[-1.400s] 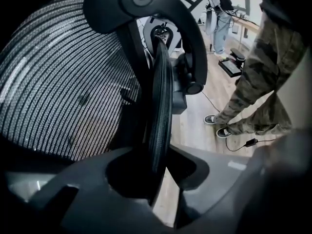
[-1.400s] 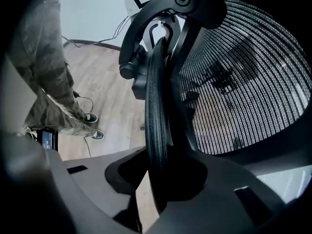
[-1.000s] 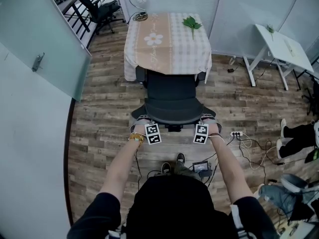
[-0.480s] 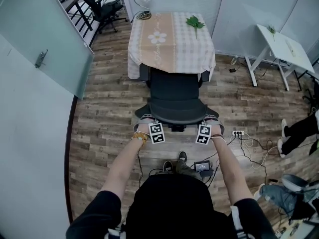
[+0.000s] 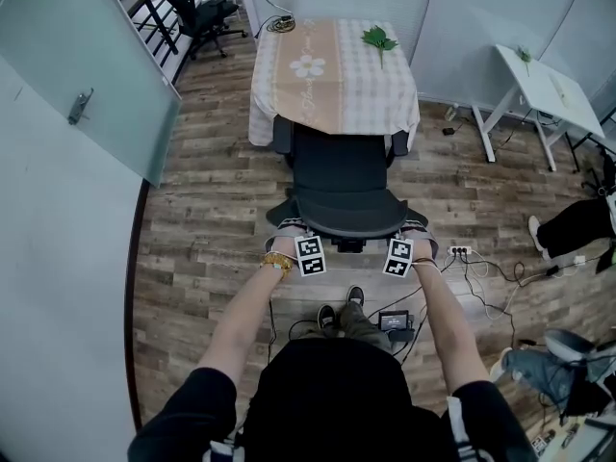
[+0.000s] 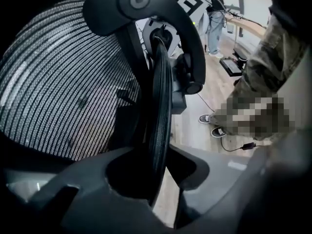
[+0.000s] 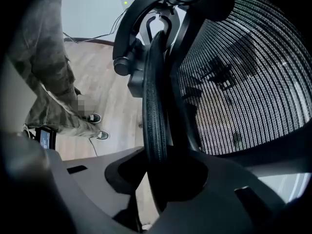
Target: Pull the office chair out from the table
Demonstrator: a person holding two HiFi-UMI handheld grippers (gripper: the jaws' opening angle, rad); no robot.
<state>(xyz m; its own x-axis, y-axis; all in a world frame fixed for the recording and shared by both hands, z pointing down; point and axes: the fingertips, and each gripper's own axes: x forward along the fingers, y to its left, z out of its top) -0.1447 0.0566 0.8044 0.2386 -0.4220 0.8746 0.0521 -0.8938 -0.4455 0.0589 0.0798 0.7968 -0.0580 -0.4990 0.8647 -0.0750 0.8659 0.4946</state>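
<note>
A floor of brown wooden planks fills the room, with white walls behind and a frosted glass door standing ajar at the left. Against the far wall stands a counter draped in a beige-and-white checked cloth with a flower motif, and a green leafy sprig lies near its far right corner. A second, white counter on trestle legs stands well apart at the right, and a white power strip with trailing cables lies on the planks.

The black mesh office chair stands at the near edge of the cloth-covered counter. Its armrests are level with the hem of the cloth, its seat is out in front of the counter, and its backrest faces the person.

The person stands just behind it with both arms stretched forward. The left claw is clamped on the ribbed black rim of the backrest near its top left corner; the rim runs up between the jaws, with the mesh to one side. The right claw grips the same rim near the top right corner in the same way. Both claws point steeply down, their marker cubes side by side above the chair's top edge.
</note>
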